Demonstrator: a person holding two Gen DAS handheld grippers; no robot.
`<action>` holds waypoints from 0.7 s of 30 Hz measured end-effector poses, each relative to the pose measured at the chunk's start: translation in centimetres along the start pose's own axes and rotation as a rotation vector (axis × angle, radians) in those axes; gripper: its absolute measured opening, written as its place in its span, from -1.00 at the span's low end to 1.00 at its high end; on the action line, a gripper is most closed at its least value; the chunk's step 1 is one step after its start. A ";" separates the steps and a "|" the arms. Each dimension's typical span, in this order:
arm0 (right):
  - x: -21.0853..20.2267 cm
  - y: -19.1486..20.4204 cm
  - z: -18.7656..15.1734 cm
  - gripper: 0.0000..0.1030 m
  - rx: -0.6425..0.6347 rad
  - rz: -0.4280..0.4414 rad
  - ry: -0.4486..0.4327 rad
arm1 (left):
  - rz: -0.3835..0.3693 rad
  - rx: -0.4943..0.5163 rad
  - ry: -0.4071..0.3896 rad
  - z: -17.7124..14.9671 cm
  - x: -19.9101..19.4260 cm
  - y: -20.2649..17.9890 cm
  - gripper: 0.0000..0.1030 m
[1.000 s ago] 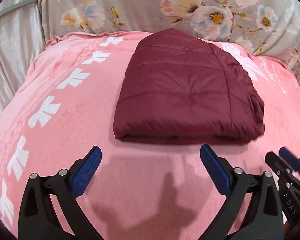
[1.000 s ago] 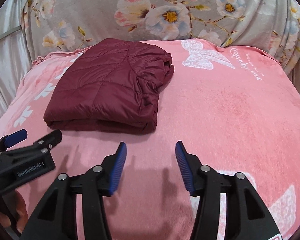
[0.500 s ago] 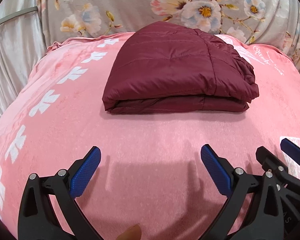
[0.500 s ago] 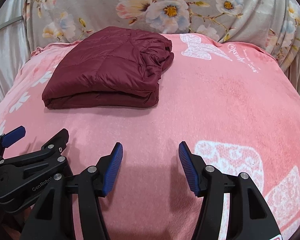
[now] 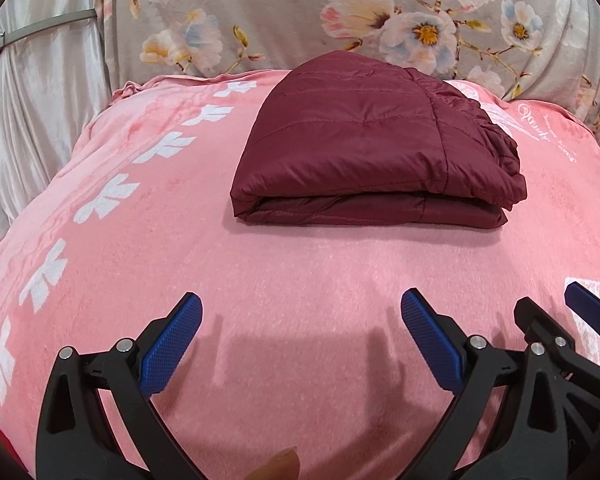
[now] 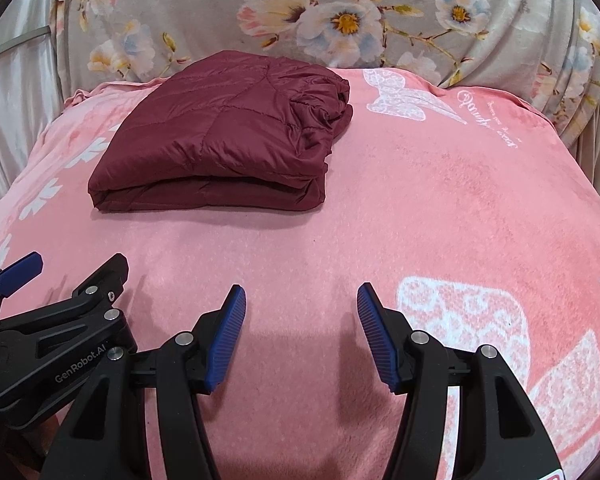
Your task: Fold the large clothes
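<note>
A dark red quilted jacket (image 5: 372, 148) lies folded into a thick rectangle on the pink blanket (image 5: 300, 272); it also shows in the right wrist view (image 6: 224, 140), at the far left. My left gripper (image 5: 302, 312) is open and empty, low over the blanket, well short of the jacket's near edge. My right gripper (image 6: 300, 308) is open and empty, also back from the jacket and to its right. Each gripper shows in the other's view: the right one (image 5: 556, 320) at the lower right, the left one (image 6: 64, 276) at the lower left.
The pink blanket (image 6: 440, 208) has white leaf prints on the left and butterfly prints on the right. A grey floral cover (image 5: 300, 12) rises behind it. Silvery fabric (image 5: 36, 112) hangs at the far left. A fingertip (image 5: 278, 466) shows at the bottom edge.
Both grippers have drawn back and lowered away from the folded jacket, which now looks farther off and is seen more side-on. Both stay open. The jacket has not moved.
</note>
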State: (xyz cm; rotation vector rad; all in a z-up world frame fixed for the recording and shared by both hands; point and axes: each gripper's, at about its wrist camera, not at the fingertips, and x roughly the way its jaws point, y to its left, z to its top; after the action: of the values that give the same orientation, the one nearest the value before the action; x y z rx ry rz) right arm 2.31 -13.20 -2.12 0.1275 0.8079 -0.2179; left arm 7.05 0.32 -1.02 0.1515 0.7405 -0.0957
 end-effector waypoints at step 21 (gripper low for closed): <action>-0.3 0.4 0.0 0.11 -0.018 -0.021 -0.023 | -0.003 0.012 -0.001 -0.1 -0.2 -0.2 0.79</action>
State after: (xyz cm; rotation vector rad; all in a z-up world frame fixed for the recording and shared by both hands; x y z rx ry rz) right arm 2.21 -12.71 -1.85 0.0994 0.7879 -0.2315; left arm 6.86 0.11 -0.99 0.1616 0.7390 -0.1028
